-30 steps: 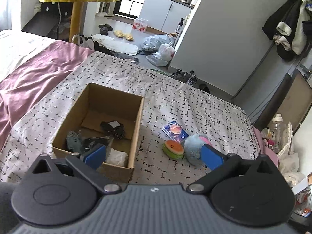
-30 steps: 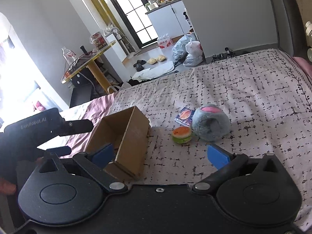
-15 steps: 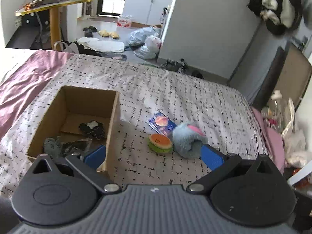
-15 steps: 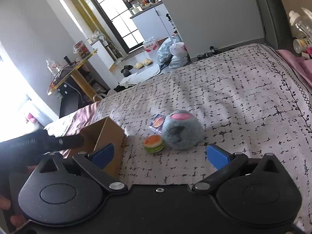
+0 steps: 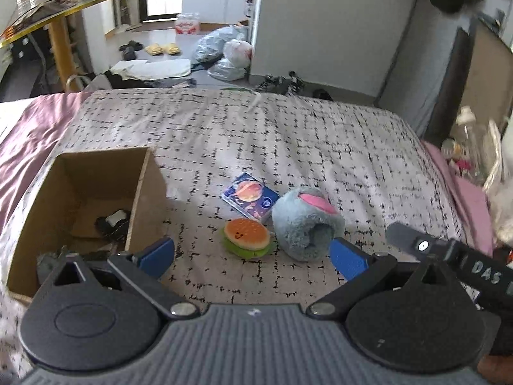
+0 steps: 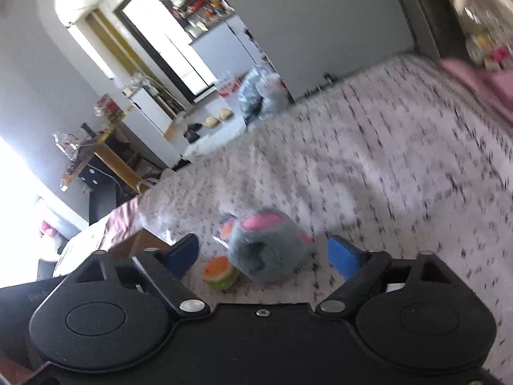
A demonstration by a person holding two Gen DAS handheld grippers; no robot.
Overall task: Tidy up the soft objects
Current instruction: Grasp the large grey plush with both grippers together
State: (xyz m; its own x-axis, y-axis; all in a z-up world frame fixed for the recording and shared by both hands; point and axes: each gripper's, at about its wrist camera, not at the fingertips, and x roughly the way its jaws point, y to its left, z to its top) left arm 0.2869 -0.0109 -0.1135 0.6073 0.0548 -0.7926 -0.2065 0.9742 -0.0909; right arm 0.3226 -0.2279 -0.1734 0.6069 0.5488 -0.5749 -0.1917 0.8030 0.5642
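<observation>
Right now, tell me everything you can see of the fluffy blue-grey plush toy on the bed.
The blue-grey plush toy is a rounded, fuzzy ball with a pink patch on top and a dark hollow facing the cameras. It lies on the patterned bedspread, right of the burger toy and apparently touching it, with its far side against the planet-print packet. It sits ahead of the right tool, whose jaws are closing without pressing on it.

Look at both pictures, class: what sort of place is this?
Most likely a small studio flat: a bed with a patterned cover fills the foreground, slippers lie on the floor, and kitchen cabinets stand beyond the doorway.
</observation>
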